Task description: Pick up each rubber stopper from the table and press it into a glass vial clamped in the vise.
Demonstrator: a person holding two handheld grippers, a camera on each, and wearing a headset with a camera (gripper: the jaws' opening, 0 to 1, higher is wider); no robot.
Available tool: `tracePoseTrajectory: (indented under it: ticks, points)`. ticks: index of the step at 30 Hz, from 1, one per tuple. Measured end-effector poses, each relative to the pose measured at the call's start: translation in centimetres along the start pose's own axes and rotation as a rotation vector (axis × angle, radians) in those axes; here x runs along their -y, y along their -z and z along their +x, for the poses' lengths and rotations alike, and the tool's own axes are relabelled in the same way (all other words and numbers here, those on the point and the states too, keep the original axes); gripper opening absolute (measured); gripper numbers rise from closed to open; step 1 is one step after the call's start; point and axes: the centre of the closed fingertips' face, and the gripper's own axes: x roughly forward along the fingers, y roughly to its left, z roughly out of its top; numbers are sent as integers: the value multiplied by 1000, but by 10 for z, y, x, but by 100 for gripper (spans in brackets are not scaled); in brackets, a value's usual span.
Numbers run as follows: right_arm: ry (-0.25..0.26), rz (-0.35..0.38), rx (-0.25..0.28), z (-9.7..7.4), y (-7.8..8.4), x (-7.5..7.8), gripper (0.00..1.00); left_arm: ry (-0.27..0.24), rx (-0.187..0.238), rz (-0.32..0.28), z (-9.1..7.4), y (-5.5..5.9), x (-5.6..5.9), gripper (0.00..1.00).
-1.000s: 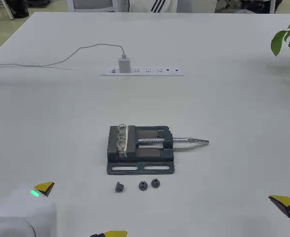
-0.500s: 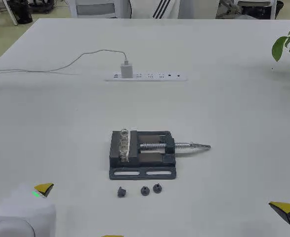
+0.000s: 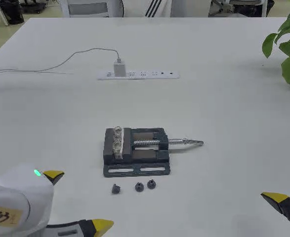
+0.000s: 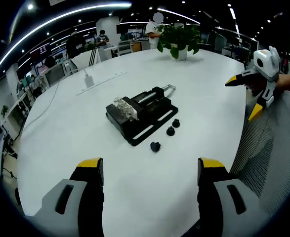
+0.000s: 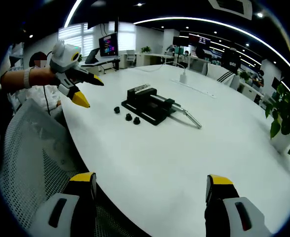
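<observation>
Gaping wide, the left claw (image 4: 151, 164) has its two yellow-tipped jaws far apart and nothing between them. It hangs over the near edge of the white table (image 3: 224, 98), low on the left in the head view. The right claw (image 5: 150, 178) is spread open too and holds nothing. It is over the near edge on the right side, well apart from the left one. Further in on the table lie three small dark rubber stoppers (image 3: 139, 186) in a row, near each other but not touching. Just behind them sits the dark vise (image 3: 135, 169), flat on the table, with its shiny screw handle (image 3: 186, 142) poking out to the right. Clear glass vials (image 3: 118, 140) stand in a line between the vise's jaws at its left end, mouths open. Far behind the vise lies a white power strip (image 3: 137, 74) with a white charger (image 3: 119, 67) plugged in, and a thin cable (image 3: 61, 64) runs off to the left. Green plant leaves (image 3: 285, 49) peek in at the far right.
</observation>
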Motion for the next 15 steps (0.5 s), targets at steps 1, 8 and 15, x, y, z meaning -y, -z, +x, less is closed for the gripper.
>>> tracePoseTrajectory:
  ticks: [1, 8, 15]
  points:
    - [-1, -1, 0, 0, 0, 0, 90, 5, 1, 5, 2, -2, -1, 76]
    - [2, -7, -2, 0, 0, 0, 90, 77, -34, 91, 13, -13, 2, 62]
    - [8, -8, 3, -1, -1, 1, 89, 147, -78, 210, 25, -20, 7, 54]
